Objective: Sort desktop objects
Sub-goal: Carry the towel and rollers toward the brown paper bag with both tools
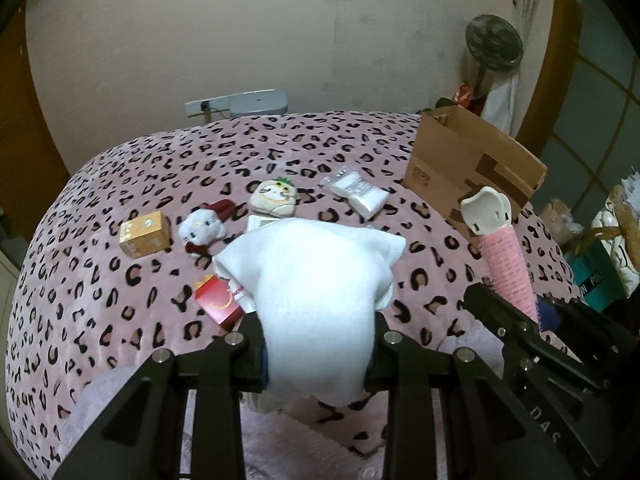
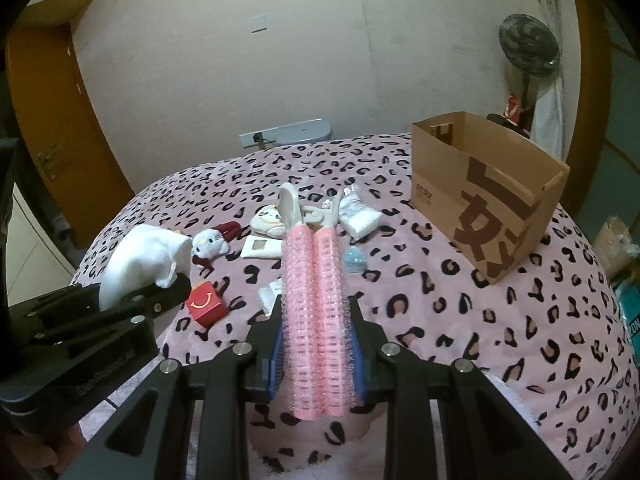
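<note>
Both grippers were loaded mid-sort: the left gripper (image 1: 318, 332) clamped a white cloth (image 1: 316, 280), the right gripper (image 2: 316, 344) a pink hair-roller clip (image 2: 314, 300). Next, likely, came carrying both to the open cardboard box (image 2: 488, 196) at upper right and releasing them.

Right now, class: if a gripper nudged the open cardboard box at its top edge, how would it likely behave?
The cardboard box stands tall, open-topped, on a soft plush blanket, so it would probably tip rather than slide. Its thin walls suggest it is light and may flex.
</note>
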{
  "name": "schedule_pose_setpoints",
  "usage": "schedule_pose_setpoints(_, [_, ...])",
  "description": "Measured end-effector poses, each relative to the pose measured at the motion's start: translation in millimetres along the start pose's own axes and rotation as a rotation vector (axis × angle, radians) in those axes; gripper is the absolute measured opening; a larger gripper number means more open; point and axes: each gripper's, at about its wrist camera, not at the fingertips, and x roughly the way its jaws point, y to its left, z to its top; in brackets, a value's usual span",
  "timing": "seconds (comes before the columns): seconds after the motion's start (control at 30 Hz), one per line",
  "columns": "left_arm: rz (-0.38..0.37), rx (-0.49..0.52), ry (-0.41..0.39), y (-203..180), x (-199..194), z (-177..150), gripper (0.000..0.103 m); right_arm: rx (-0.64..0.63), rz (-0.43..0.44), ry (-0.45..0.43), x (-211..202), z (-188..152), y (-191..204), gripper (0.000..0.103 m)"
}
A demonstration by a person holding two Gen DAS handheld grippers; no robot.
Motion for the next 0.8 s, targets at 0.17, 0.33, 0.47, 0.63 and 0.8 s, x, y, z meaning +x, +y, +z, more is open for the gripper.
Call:
schedule_pose_setpoints(0.17, [-0.017, 0.028, 0.006, -18, 7, 6, 0.031, 0.03, -0.023, -0.006, -3, 1, -15, 0.027])
schedule_pose_setpoints(0.33, [-0.028, 0.052, 0.016, -32, 16, 11, 0.031, 0.051, -0.042, -0.003, -3, 3, -30, 0.027])
schedule_pose_setpoints(0.47, [-0.039, 0.072, 0.024, -44, 25, 17, 0.031, 0.072, -0.053, -0.008, -2, 5, -41, 0.027])
schedule_pose_setpoints(0.63, [-0.05, 0.09, 0.033, -53, 34, 22, 0.031, 0.086, -0.064, -0.005, 1, 9, -51, 0.027])
schedule_pose_setpoints(0.8, [-0.063, 0.1, 0.048, -62, 46, 28, 0.031, 0.101, -0.079, 0.005, 8, 12, -61, 0.027])
